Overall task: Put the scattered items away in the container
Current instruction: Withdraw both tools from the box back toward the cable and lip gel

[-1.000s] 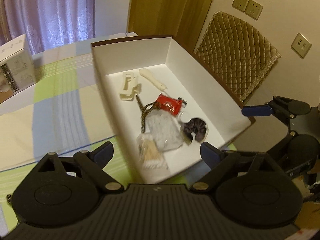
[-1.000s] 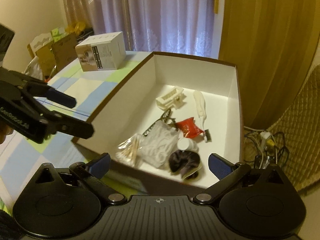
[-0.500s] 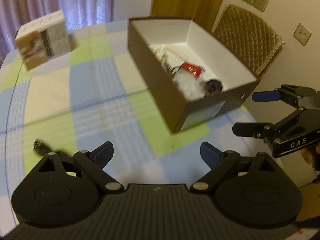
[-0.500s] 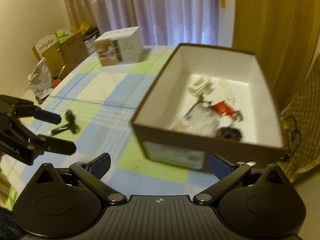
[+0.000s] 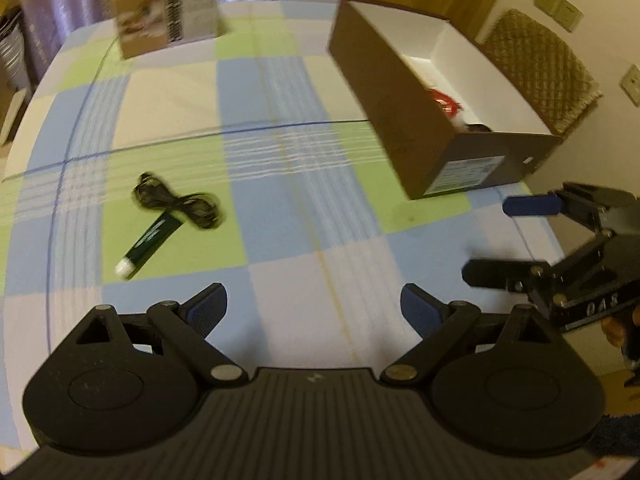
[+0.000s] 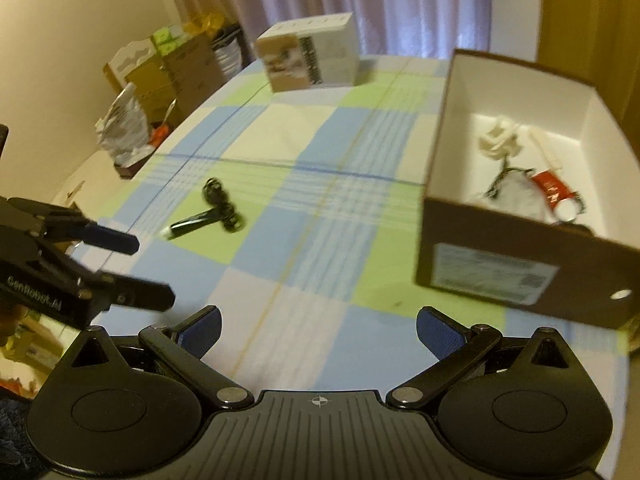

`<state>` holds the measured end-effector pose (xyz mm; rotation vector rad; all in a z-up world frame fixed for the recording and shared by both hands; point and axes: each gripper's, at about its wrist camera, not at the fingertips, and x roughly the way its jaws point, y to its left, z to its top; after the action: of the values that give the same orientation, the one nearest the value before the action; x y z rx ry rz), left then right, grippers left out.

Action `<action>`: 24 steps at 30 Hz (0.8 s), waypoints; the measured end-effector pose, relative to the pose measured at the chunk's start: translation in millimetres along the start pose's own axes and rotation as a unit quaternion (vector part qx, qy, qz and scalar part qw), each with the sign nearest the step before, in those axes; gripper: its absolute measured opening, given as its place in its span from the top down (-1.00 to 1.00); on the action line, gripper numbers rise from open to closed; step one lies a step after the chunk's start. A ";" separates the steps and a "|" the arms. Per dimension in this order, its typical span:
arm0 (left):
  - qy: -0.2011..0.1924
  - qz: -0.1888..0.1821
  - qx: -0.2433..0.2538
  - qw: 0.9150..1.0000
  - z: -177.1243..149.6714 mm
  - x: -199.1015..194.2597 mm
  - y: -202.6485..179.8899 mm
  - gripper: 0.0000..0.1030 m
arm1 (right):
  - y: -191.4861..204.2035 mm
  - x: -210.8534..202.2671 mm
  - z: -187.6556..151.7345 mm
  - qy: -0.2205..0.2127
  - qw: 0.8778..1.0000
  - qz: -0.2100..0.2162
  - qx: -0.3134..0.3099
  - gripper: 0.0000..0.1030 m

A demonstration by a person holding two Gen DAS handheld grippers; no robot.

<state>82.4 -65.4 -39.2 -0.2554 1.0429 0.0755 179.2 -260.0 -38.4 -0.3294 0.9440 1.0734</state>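
Both hand-held grippers back — empty

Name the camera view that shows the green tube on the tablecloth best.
Left wrist view. The green tube lies nearer there, its full length, white cap and pale print visible beside the black cord. In the right wrist view it is farther, smaller and blurrier, its far end meeting the cord.
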 end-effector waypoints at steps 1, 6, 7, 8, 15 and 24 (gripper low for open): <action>0.000 0.004 -0.004 1.000 -0.9 -0.9 5.1 -0.77 | 4.3 4.2 -0.1 0.004 1.000 0.002 -0.001 -0.96; 0.001 0.023 -0.010 1.000 -3.2 -4.5 27.0 -0.77 | 18.2 20.6 1.3 0.015 1.000 0.010 -0.002 -0.96; -0.001 0.029 -0.008 1.000 -3.7 -4.9 30.2 -0.77 | 20.3 23.1 2.4 0.016 1.000 0.011 -0.003 -0.96; -0.001 0.034 -0.006 0.999 -4.2 -5.1 33.4 -0.77 | 22.6 26.1 3.4 0.017 1.000 0.011 -0.003 -0.96; -0.003 0.045 -0.012 0.999 -5.6 -3.3 56.3 -0.77 | 37.0 48.4 11.9 0.023 1.000 0.010 -0.011 -0.96; -0.016 0.070 0.023 0.997 -3.5 17.5 88.8 -0.59 | 56.1 94.6 28.9 0.019 0.999 0.006 -0.038 -0.96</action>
<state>72.0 18.7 -71.4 -0.1398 1.0295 0.1812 159.4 -158.1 -84.9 -0.4079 0.9408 1.1197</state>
